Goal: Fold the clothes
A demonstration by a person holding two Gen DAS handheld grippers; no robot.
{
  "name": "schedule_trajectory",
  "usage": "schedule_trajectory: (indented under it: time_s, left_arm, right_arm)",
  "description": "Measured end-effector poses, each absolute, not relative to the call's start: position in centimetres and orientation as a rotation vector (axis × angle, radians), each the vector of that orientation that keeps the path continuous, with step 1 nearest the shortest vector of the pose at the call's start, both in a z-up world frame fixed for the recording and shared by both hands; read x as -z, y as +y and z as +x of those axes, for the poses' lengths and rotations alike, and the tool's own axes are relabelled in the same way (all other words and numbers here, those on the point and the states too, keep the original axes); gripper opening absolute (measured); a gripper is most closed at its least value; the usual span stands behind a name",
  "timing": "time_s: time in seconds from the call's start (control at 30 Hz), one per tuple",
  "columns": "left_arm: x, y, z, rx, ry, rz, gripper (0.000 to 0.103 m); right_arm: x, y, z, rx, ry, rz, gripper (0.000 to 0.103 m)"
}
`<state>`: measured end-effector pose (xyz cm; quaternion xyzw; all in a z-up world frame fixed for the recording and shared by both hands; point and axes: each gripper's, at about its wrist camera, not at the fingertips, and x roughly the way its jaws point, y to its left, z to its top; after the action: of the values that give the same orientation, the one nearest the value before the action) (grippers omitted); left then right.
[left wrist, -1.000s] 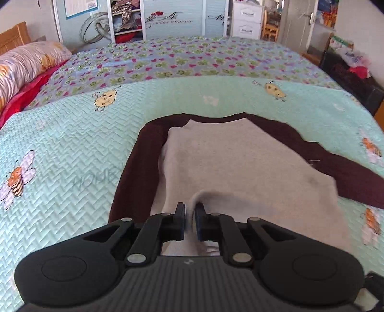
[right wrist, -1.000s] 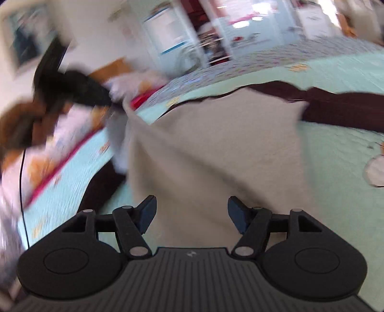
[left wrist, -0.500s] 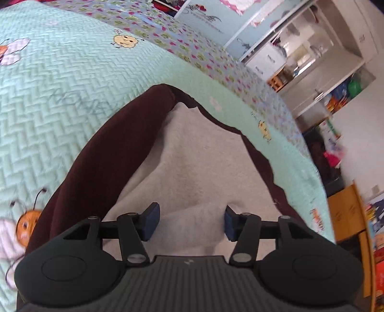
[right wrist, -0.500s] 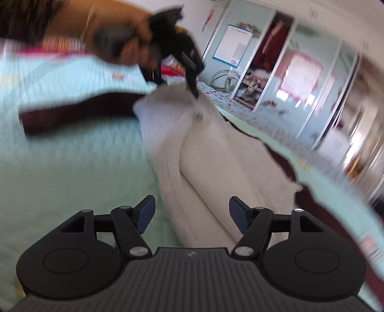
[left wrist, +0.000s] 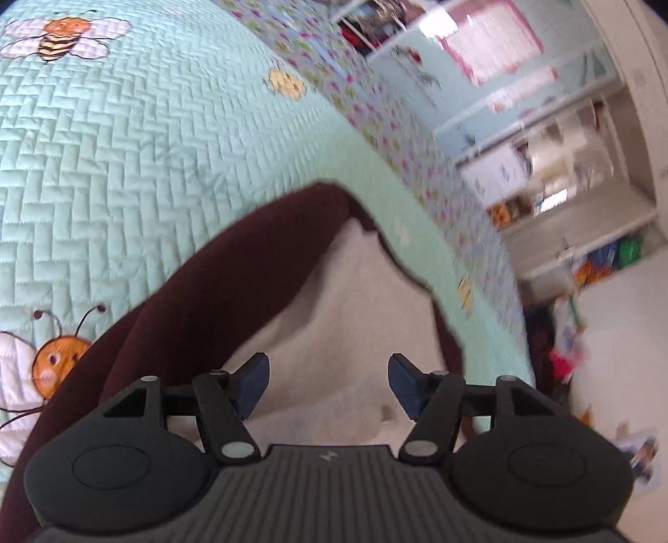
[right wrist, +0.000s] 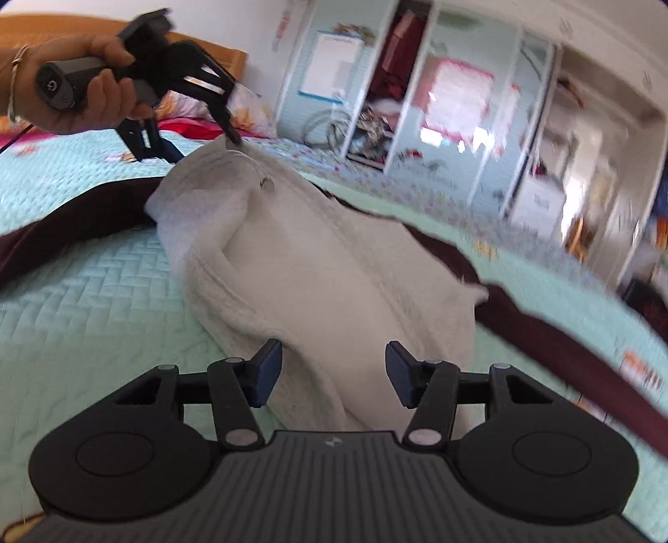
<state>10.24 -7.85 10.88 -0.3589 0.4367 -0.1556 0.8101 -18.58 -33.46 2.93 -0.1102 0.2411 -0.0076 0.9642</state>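
A sweater with a pale grey body [right wrist: 317,267] and dark maroon sleeves [right wrist: 584,355] lies on the mint quilted bedspread [right wrist: 83,300], its grey body doubled over into a thick ridge. My right gripper [right wrist: 332,371] hovers open over the near end of that ridge, holding nothing. At the far end a hand [right wrist: 92,83] holds my left gripper [right wrist: 200,146], its fingertips right at the raised grey edge. In the left wrist view that gripper [left wrist: 327,378] is open over the grey cloth [left wrist: 346,300], with a maroon sleeve [left wrist: 234,284] curving along its left.
Bee pictures [left wrist: 58,35] dot the bedspread [left wrist: 125,146]. Pillows [right wrist: 250,112] and a wooden headboard [right wrist: 50,25] lie at the far left. Wardrobes with open shelves [right wrist: 375,104] and a doorway [right wrist: 584,167] stand beyond the bed. Shelving with clutter [left wrist: 584,250] fills the right.
My left gripper was shut on the grey hem a second ago; it has opened, let the cloth go and tilted. My right gripper swung round toward the folded ridge and stayed open.
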Motion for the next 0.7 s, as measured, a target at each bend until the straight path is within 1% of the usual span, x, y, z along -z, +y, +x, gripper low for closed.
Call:
schedule_trajectory:
  time_s: [0.07,0.1,0.17,0.27,0.33,0.47,0.6,0.63,0.67,0.7]
  left_arm:
    - [-11.9,-7.3,10.3,0.322,0.889,-0.799,0.068]
    - [-12.5,-7.2,10.1,0.314,0.870,-0.797,0.072]
    - [-13.2,-8.2,8.9,0.355,0.863,-0.700,0.075]
    - [-12.5,-12.7,6.7,0.510,0.961,-0.425,0.075]
    - [-10.8,-15.0,5.4,0.549,1.036,-0.322,0.074]
    - [-7.5,-16.1,5.5,0.521,1.117,-0.392,0.074]
    - [-6.6,-17.3,6.5,0.533,1.117,-0.424,0.072]
    - [-6.5,-17.7,6.7,0.537,1.120,-0.416,0.070]
    - [-6.4,-18.1,6.9,0.540,1.122,-0.407,0.058]
    - [-6.3,-18.5,7.0,0.543,1.125,-0.398,0.036]
  right_arm:
    - [-2.3,-34.6,-17.8,0.044,0.531,-0.142,0.057]
    - [-2.0,-35.3,-17.5,0.054,0.550,-0.093,0.057]
    - [-1.7,-36.0,-17.3,0.060,0.565,-0.029,0.058]
    - [-1.6,-36.5,-17.3,0.052,0.563,0.023,0.059]
    - [-1.6,-36.9,-17.3,0.047,0.561,0.059,0.059]
    - [-1.5,-37.3,-17.4,0.039,0.558,0.105,0.059]
    - [-1.5,-37.3,-17.8,0.034,0.550,0.089,0.061]
    - [-1.5,-37.3,-17.9,0.034,0.547,0.088,0.061]
    - [-1.5,-37.2,-17.9,0.033,0.544,0.088,0.061]
    - [-1.6,-37.2,-17.9,0.032,0.541,0.087,0.061]
